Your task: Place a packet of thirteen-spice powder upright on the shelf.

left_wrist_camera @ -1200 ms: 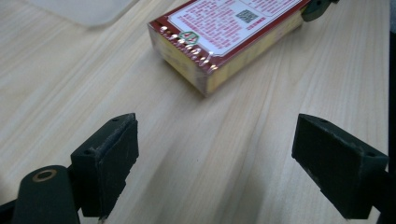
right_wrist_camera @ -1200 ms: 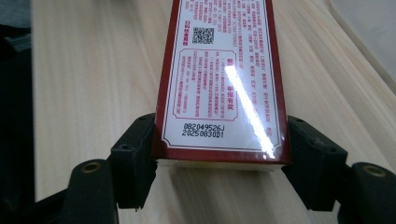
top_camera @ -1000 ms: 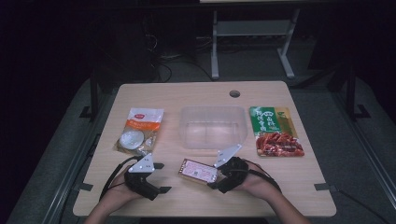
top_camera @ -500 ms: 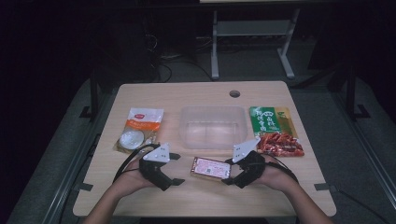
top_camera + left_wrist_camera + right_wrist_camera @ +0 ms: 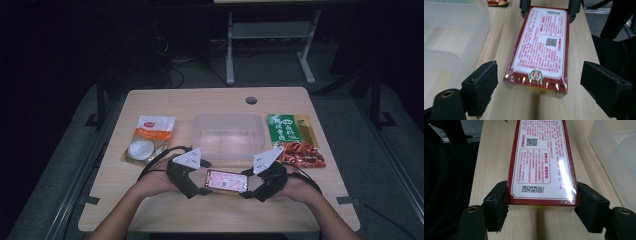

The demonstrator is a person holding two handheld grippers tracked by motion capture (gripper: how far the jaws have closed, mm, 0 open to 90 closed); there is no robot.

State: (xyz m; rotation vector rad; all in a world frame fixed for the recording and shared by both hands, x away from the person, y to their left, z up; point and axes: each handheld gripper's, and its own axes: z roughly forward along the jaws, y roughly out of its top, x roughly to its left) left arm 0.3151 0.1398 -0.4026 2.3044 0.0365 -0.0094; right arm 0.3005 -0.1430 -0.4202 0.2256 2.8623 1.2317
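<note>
A flat red-and-white printed box [image 5: 227, 181] in clear wrap hangs lengthwise just above the table's near edge. My right gripper [image 5: 246, 183] is shut on its right end; in the right gripper view both pads [image 5: 496, 205] press the long sides of the box [image 5: 541, 160]. My left gripper [image 5: 204, 177] is at the opposite end, open. In the left gripper view its pads [image 5: 484, 86] stand wide of the box [image 5: 541, 47], with a gap on each side.
A clear plastic container [image 5: 227, 135] sits just beyond the box, mid-table. To its left lies a white pouch with an orange label [image 5: 149, 139]. To its right lie a green packet [image 5: 291, 130] and a red snack packet [image 5: 302, 154]. The wooden table [image 5: 150, 215] has a cable hole [image 5: 251, 100] at the back.
Both hands moved rightward and slightly up. The right gripper carried the box along and levelled it. The left gripper came in from the left until its open jaws flank the box's left end.
</note>
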